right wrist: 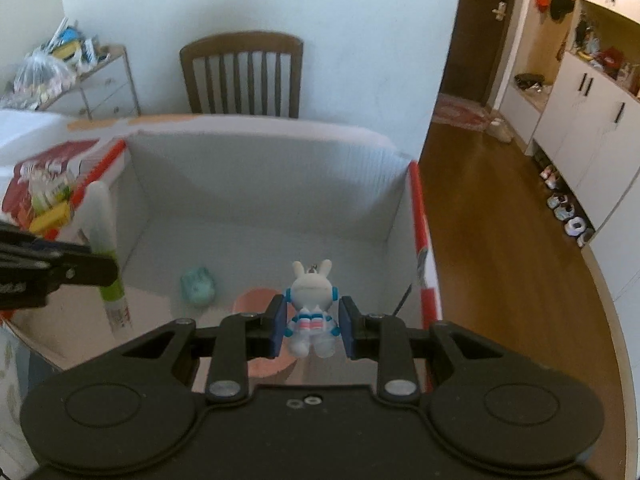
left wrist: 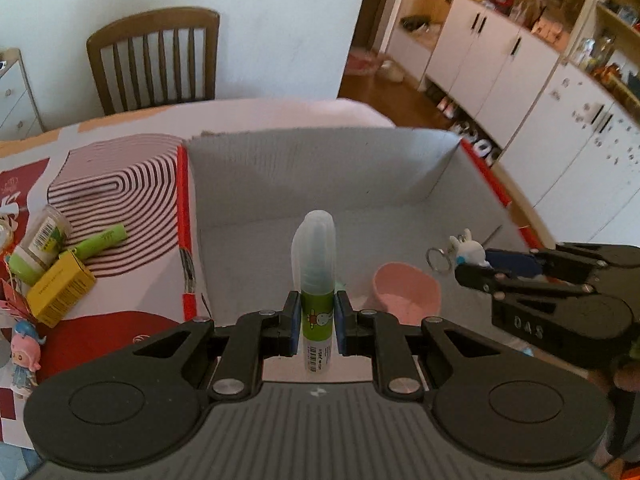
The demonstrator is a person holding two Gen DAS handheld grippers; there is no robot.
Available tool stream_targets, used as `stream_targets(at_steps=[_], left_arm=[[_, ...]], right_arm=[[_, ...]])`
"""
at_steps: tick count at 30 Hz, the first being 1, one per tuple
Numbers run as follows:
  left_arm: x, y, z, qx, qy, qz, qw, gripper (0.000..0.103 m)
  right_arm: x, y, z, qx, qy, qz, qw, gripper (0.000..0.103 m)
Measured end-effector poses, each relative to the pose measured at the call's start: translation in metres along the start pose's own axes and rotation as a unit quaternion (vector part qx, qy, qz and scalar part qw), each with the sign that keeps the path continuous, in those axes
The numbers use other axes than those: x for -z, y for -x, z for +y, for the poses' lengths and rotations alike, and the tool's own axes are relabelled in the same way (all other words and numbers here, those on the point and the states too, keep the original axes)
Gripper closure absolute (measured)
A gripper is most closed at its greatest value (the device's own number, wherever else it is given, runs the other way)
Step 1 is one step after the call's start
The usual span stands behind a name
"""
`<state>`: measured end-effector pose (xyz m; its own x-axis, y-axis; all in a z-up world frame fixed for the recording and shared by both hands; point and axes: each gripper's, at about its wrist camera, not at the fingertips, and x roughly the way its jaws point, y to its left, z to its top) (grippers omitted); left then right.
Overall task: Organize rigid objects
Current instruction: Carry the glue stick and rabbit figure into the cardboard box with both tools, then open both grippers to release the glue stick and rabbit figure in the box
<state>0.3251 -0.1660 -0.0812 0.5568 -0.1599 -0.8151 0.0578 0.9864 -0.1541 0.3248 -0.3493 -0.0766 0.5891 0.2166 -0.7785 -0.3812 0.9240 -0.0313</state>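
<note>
Glue stick (left wrist: 318, 280) btwn left gripper (left wrist: 317, 322) pads.

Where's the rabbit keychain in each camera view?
Left wrist: the rabbit keychain is at right of centre, in the right gripper's jaws.
Right wrist: the rabbit keychain is at lower centre, between its own jaws.
Shared landmark: the pink bowl in the box.

left wrist: steep down, close over box (left wrist: 320, 184) | right wrist: same | shared: box interior
</note>
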Motion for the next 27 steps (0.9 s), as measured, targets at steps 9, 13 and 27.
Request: stream_targets(at_steps=[9,13,27], left_arm=[[-0.010,-0.036,-0.001,-0.034,0.000,0.030,0.9990,0.087],[-0.011,-0.052,-0.003,-0.044,0.001,0.052,0.9977,0.087],[-0.015,-0.077,-0.006,-0.050,0.003,0.108,0.9929,0.087]], right_arm=[[0.008,-0.017,0.000,-0.015,0.019,0.029,0.999,0.076],[0.007,-0.021,-0.001,-0.023,0.021,0.044,0.999,0.076],[0.005,-0.029,-0.002,-0.039,0.021,0.072,0.996,0.073]])
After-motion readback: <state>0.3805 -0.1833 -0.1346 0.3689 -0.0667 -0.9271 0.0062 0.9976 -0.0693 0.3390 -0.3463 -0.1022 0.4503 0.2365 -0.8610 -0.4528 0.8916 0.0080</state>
